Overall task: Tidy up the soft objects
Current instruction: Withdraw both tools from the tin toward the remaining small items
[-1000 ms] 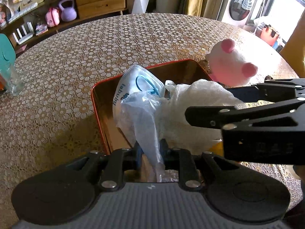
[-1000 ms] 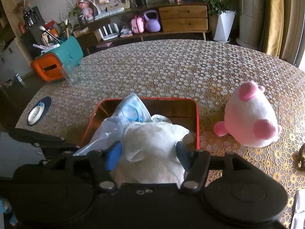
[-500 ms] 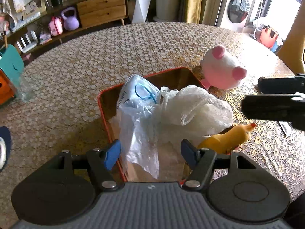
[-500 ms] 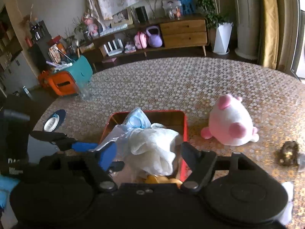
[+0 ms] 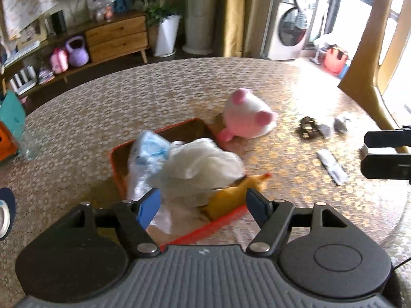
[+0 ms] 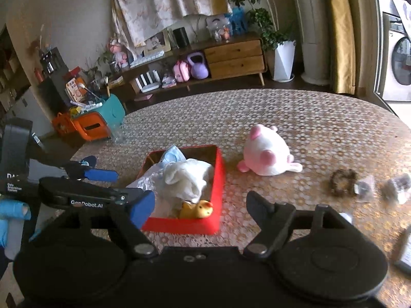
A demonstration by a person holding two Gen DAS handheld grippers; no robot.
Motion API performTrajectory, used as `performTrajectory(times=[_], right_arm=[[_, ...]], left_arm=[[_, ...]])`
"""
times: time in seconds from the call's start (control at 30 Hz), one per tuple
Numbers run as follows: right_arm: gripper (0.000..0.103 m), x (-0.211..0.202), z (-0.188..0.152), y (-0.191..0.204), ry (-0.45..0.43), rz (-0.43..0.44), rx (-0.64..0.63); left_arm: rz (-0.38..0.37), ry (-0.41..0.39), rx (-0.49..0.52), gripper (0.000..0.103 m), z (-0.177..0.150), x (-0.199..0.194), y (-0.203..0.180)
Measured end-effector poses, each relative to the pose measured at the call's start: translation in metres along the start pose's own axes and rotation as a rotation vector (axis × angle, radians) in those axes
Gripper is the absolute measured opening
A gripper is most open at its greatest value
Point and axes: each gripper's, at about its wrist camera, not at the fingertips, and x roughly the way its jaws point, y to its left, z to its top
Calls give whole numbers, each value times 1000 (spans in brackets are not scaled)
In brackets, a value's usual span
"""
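Note:
A red tray (image 5: 117,172) (image 6: 218,179) sits on the round table. In it lie a white mesh cloth (image 5: 203,164) (image 6: 187,177), a bagged face mask (image 5: 149,148) (image 6: 172,154) and a yellow rubber chicken (image 5: 239,192) (image 6: 196,209). A pink and white plush (image 5: 248,119) (image 6: 267,156) lies on the table right of the tray. My left gripper (image 5: 203,205) is open and empty, above the tray's near edge. My right gripper (image 6: 200,205) is open and empty, drawn back from the tray.
A dark furry hair tie (image 6: 343,182) (image 5: 309,128), small wrapped packets (image 5: 331,166) (image 6: 395,187) and crumpled bits lie on the table's right side. A glass (image 5: 28,143) and a teal and orange box (image 6: 97,120) stand at the far left. The table (image 5: 128,97) has a patterned cover.
Both grippers let go and opened: the left released the bagged mask, the right released the white cloth. Both have pulled back and up from the tray.

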Motion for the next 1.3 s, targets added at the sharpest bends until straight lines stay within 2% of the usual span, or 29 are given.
performTrajectory(times=[0.13, 0.37, 0.47, 0.7, 0.73, 0.8, 0.83, 1.1, 1.3], right_arm=[[84, -29, -7, -13, -35, -12, 2], [90, -66, -21, -54, -70, -77, 40], [97, -77, -28, -76, -81, -116, 75], [98, -94, -40, -127, -104, -194, 158], [98, -97, -42, -134, -105, -203, 169], [98, -98, -44, -149, -103, -225, 191], [98, -100, -45, -155, -102, -237, 197], [98, -89, -41, -217, -86, -345, 267], [98, -66, -35, -259, -73, -384, 323]], left_arm=[[-33, -20, 14, 82, 2, -6, -24], [-89, -47, 42, 83, 5, -6, -71], [-121, -47, 55, 84, 8, 0, -93], [-191, -27, 101, 87, 15, 25, -148], [-197, -23, 99, 91, 17, 30, -154], [-197, -3, 94, 100, 19, 41, -169], [-191, 4, 91, 101, 21, 48, -176], [-169, 82, 23, 101, 30, 96, -215], [-138, 155, -27, 101, 35, 135, -239]])
